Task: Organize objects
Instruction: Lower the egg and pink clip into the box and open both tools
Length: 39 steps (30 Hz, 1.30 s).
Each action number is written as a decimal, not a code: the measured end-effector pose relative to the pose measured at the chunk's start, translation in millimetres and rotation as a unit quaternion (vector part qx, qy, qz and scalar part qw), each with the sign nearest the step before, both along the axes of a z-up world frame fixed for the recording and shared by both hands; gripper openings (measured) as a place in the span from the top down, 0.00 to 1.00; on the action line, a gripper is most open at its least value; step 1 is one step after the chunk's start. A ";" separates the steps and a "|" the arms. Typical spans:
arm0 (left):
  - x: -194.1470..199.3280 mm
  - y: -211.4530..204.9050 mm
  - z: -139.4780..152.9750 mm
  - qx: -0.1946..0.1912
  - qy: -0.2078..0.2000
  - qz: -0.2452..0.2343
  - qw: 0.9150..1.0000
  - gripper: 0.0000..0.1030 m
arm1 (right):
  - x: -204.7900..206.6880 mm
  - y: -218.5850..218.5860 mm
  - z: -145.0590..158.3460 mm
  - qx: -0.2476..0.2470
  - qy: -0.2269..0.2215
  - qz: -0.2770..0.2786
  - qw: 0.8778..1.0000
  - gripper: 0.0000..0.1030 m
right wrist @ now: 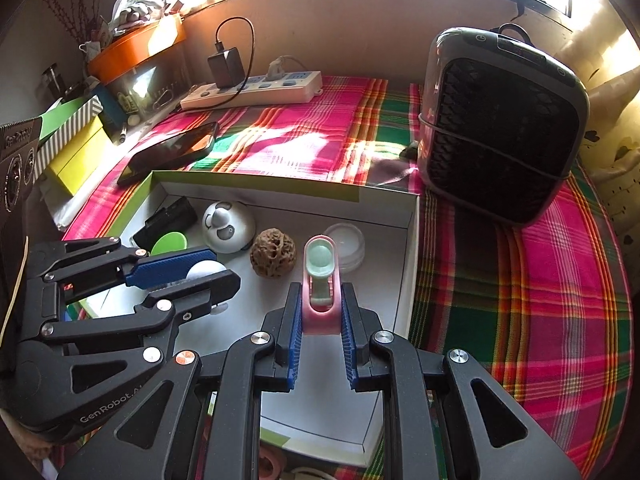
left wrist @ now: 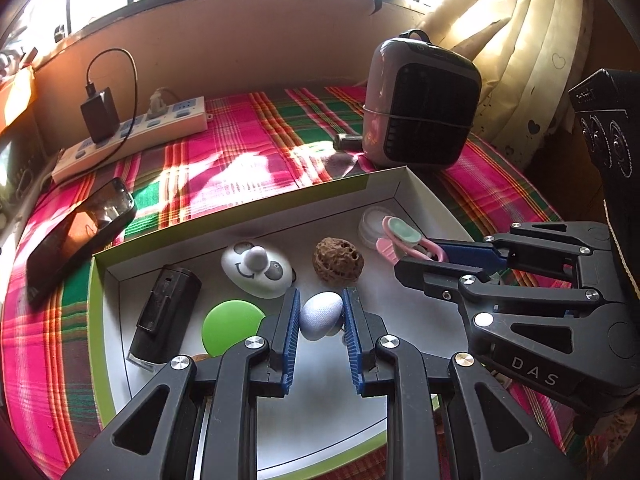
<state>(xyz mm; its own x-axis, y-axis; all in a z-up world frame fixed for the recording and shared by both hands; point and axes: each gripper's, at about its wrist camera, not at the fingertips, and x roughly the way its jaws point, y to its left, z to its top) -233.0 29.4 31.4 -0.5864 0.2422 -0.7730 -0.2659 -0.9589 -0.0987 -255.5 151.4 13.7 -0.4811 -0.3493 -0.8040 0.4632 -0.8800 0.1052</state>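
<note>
left tool (left wrist: 321,316): clamped on pale egg (left wrist: 321,314); rounded, could squirt forward onto walnut (left wrist: 338,260).
right tool (right wrist: 321,312): pinching pink clip (right wrist: 320,280); may twist into box wall (right wrist: 412,224) on release.

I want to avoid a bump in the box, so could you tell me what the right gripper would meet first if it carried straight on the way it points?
Probably the clear round lidded pot, just beyond the pink clip the right gripper holds; depth is unclear.
</note>
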 end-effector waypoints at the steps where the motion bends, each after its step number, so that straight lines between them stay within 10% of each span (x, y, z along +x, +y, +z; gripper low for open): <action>1: -1.1 0.2 -0.2 0.002 -0.001 -0.001 1.000 0.81 | -0.4 -1.0 -0.9 0.002 0.000 0.001 1.000 0.82; 39: -11.5 2.3 -13.2 -0.008 -0.016 0.006 1.000 0.80 | -6.4 -12.7 -10.4 0.037 0.023 0.004 0.999 0.82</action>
